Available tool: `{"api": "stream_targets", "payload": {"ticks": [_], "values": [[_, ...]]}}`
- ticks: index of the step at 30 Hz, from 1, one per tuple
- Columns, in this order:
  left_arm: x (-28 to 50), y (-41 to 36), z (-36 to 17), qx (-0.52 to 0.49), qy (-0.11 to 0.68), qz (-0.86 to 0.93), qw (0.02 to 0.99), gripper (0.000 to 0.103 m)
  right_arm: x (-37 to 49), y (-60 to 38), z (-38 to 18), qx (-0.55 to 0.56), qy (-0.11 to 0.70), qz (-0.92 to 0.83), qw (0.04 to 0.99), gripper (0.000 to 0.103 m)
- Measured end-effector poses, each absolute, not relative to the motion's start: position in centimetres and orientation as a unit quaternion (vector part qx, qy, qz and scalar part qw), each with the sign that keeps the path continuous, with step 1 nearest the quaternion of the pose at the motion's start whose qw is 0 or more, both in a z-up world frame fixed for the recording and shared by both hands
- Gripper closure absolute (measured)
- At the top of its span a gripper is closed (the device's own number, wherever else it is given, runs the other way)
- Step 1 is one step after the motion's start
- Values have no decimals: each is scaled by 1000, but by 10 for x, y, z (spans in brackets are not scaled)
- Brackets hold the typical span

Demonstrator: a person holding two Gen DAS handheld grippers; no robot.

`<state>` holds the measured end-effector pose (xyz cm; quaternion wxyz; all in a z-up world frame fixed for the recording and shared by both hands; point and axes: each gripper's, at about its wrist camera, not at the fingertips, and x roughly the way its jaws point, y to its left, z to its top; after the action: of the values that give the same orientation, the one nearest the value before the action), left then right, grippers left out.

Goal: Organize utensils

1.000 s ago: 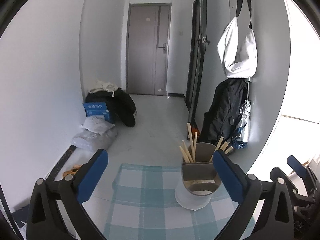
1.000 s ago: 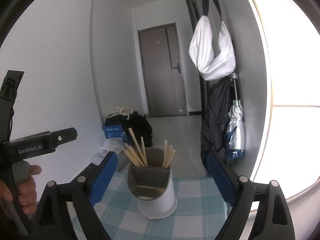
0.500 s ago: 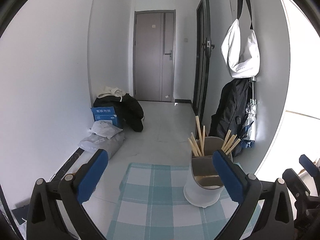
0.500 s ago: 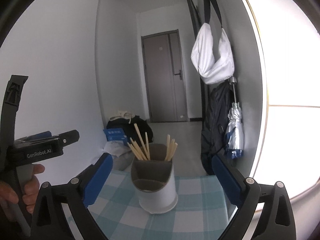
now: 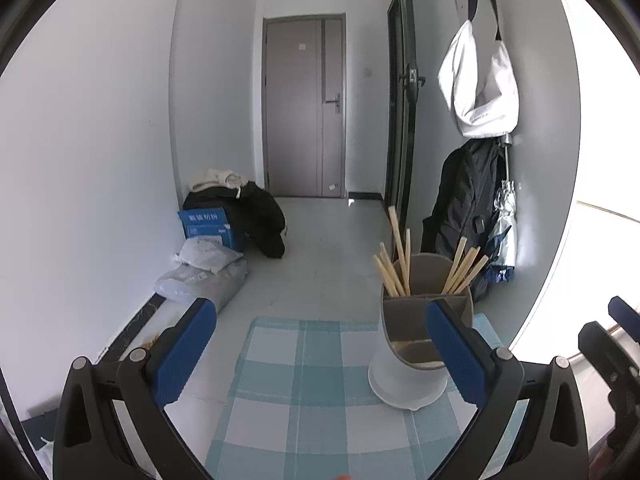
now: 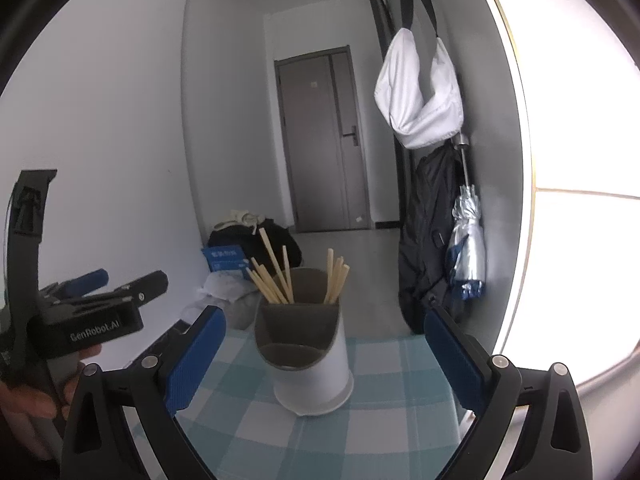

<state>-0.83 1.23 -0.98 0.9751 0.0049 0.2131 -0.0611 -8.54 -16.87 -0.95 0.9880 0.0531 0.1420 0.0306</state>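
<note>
A white utensil holder (image 5: pixel 408 368) (image 6: pixel 310 364) with grey inner compartments stands on the blue-checked tablecloth (image 5: pixel 304 392) (image 6: pixel 384 412). Several wooden chopsticks (image 5: pixel 394 264) (image 6: pixel 272 276) stick up from its rear compartments. My left gripper (image 5: pixel 320 344) is open with nothing between its blue pads; the holder sits just behind its right finger (image 5: pixel 456 356). My right gripper (image 6: pixel 324 352) is open wide, with the holder standing ahead between its fingers, untouched. The left gripper's body (image 6: pixel 92 320) shows at the left of the right wrist view, held by a hand (image 6: pixel 28 400).
The table's far edge drops to a tiled hallway floor (image 5: pixel 328 248). Bags and a blue box (image 5: pixel 208 224) lie by the left wall. A black coat (image 5: pixel 464 208), a white bag (image 5: pixel 480 92) and a folded umbrella (image 6: pixel 468 248) hang on the right. A bright window (image 6: pixel 580 160) lies at the right.
In the left wrist view the holder has slid down and right, nearer the right finger. The right gripper's fingers have spread slightly wider around the holder.
</note>
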Motion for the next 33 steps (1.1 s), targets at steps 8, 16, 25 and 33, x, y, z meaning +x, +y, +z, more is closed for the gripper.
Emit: {"api": "stream_targets", "payload": {"ticks": [8,16,25,33], "values": [[-5,19,-13,-13,218,-50,975,1,-82,-171,-13,60,147,24,987,2],[-6,21,-18,-21,231,-61,971,1,-79,-173,-17,66,157,17,985,2],[-10,27,-18,-25,215,-37,976,1,-79,-175,-19,71,158,12,985,2],[-14,20,-21,-11,207,-35,978,1,-79,-174,-20,68,162,10,984,2]]}}
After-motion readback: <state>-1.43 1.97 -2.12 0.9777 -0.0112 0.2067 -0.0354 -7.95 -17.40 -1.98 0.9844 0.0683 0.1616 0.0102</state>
